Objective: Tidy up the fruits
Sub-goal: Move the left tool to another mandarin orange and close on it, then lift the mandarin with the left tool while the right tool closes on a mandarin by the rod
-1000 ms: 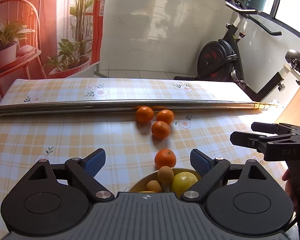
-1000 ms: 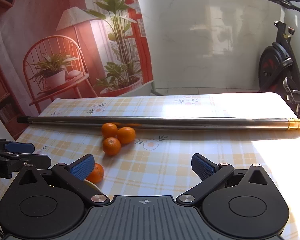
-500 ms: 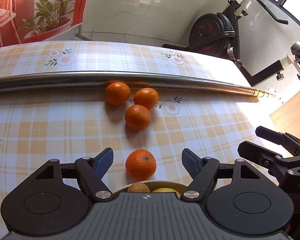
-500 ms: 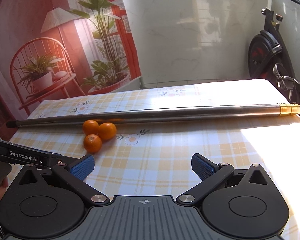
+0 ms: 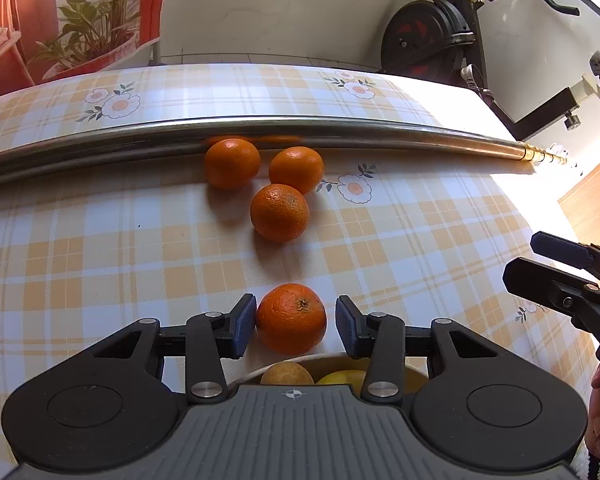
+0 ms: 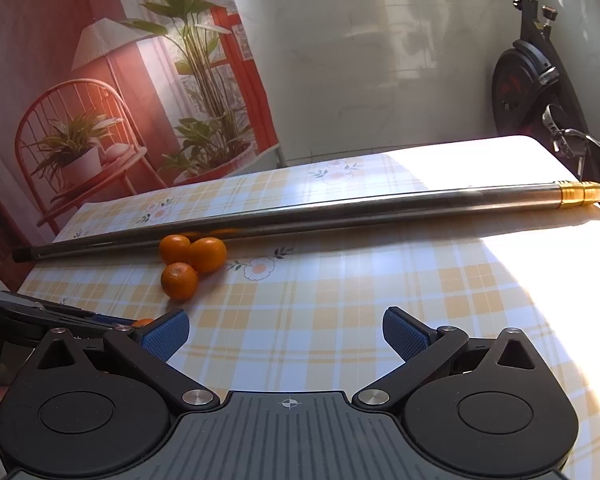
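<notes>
The round, dimpled orange fruit with a small brown stem scar (image 5: 291, 318) sits on the orange-and-white plaid tablecloth with daisy prints (image 5: 100, 248), between the blue pads of the left gripper (image 5: 296, 330). The left pad (image 5: 245, 326) looks to be touching its skin; the right pad (image 5: 346, 328) stands just clear of it, so the tongs are narrowed around the fruit but not closed on it. Just behind the fruit, toward the near edge of the table, lies the pale rim of a yellow bowl (image 5: 284, 361) — most of it is hidden under the gripper body, and only the tops of a brownish round fruit (image 5: 287, 374) and a yellow one (image 5: 342, 376) show.

Three more glossy oranges (image 5: 280, 212) cluster farther in, two of them against a long silvery metal pole with a brass-coloured tip (image 5: 340, 130) that lies across the table toward its far edge. Their reflections smear orange along the pole.

The right gripper (image 6: 286, 334) hovers over bare cloth near the right side of the table, its tongs spread wide and holding nothing. From its camera the grasped-at fruit is almost wholly hidden — just an orange sliver shows behind the left gripper's arm. A black exercise bike (image 5: 432, 36) stands beyond the table, partly cut off by the frame.
</notes>
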The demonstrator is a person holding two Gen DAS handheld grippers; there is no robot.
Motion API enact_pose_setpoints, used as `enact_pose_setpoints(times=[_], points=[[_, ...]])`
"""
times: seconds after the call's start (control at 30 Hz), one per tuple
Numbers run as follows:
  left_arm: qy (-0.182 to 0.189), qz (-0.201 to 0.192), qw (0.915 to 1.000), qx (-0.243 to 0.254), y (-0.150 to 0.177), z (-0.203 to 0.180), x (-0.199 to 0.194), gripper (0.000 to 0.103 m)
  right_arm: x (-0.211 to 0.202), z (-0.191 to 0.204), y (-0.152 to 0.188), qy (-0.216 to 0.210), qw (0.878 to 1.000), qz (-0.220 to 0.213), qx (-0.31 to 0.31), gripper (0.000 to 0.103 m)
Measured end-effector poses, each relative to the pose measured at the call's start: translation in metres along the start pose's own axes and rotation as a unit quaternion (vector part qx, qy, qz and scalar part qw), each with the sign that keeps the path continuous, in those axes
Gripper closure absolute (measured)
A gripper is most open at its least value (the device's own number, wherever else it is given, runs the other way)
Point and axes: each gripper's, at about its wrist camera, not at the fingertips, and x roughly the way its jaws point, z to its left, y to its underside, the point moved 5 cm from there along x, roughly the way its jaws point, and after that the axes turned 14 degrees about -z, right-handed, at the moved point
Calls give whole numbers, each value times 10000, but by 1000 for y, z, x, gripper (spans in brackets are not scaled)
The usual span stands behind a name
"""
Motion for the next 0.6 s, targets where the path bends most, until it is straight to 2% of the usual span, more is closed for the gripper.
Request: enact_pose_setpoints(times=[0.03,0.4,0.6], points=[[-4,-38,10000,-23,0,1,0,63,0,0,0,1,10000,14,21,1],[-47,-469,9986,-256,-2,22,-24,63,2,3,0,-143,9999,22,-83,4],[-140,-754,9962,-401,-4,34,-44,63,10,12,-5,-468,9988,91,-147,20]])
